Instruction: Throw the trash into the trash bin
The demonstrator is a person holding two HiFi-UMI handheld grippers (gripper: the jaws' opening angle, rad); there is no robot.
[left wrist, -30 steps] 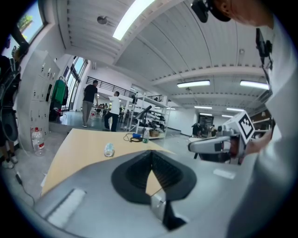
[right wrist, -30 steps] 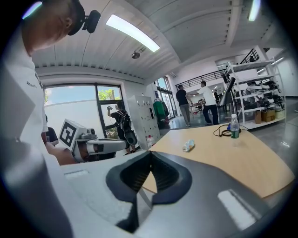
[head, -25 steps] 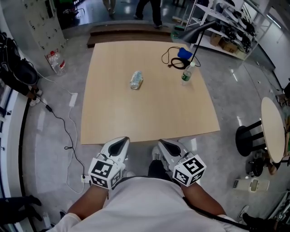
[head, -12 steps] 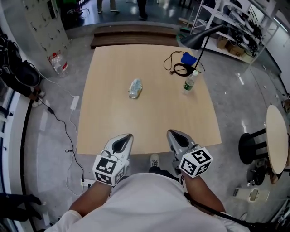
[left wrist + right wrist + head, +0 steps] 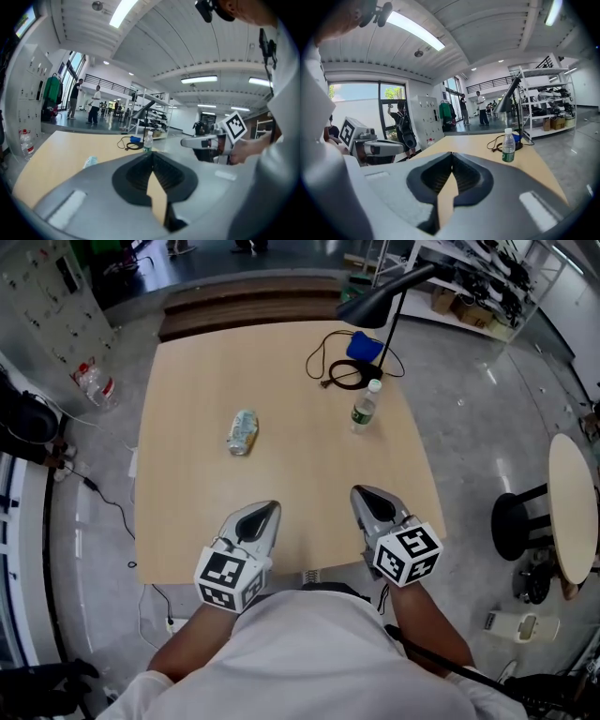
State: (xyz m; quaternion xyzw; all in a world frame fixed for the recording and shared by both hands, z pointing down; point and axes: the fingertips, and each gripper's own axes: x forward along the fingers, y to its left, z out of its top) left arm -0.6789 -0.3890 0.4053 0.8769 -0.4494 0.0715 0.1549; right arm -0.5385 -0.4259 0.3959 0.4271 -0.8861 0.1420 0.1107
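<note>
Over the table (image 5: 300, 456) edge, both hand-held grippers (image 5: 270, 507) (image 5: 360, 492) hover closed, seemingly empty.

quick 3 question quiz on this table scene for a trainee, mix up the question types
1. True or false: the crushed bottle stands upright on the table.
2. In the head view, the upright bottle is on which side of the crushed one? A: left. B: right. C: on top of it.
3. What is between the jaws of the right gripper?

Key:
1. False, it lies on its side.
2. B.
3. Nothing; the jaws are shut and empty.
</note>
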